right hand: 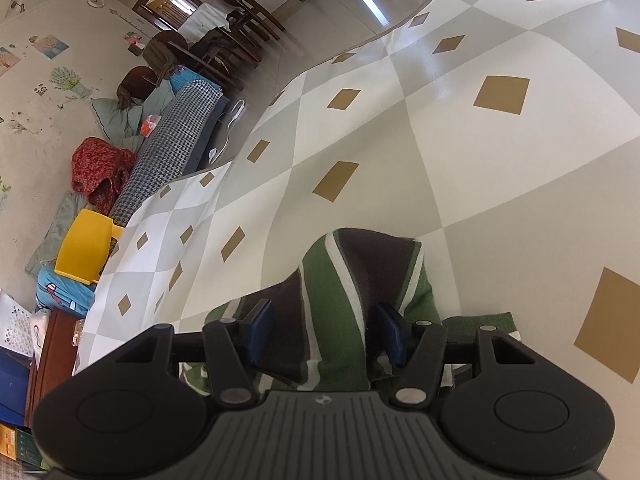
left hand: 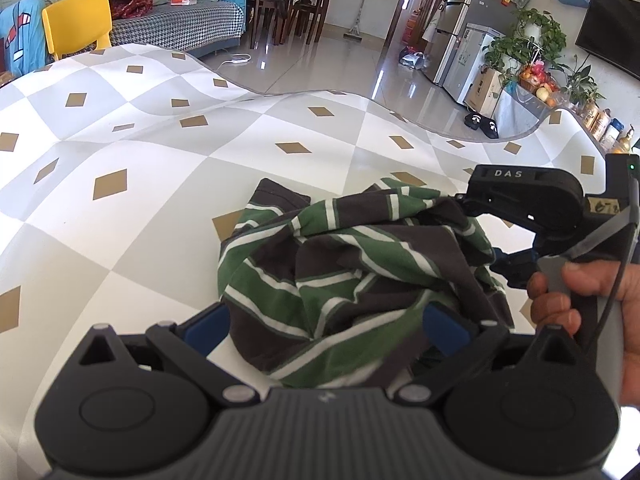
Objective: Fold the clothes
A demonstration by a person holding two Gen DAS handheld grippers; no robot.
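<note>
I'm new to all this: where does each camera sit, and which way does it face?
Left wrist: on the left gripper, facing down over the striped shirt and table; right gripper and hand show.
Right wrist: on the right gripper, facing down at the shirt.
Shared: shirt, table, yellow chair.

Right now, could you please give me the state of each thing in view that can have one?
striped garment: crumpled in a heap on the table, not folded
left gripper: jaws wide, cloth bunched between them, grip unclear
right gripper: jaws partly open, a fold of cloth between the pads
tablecloth: spread flat
</note>
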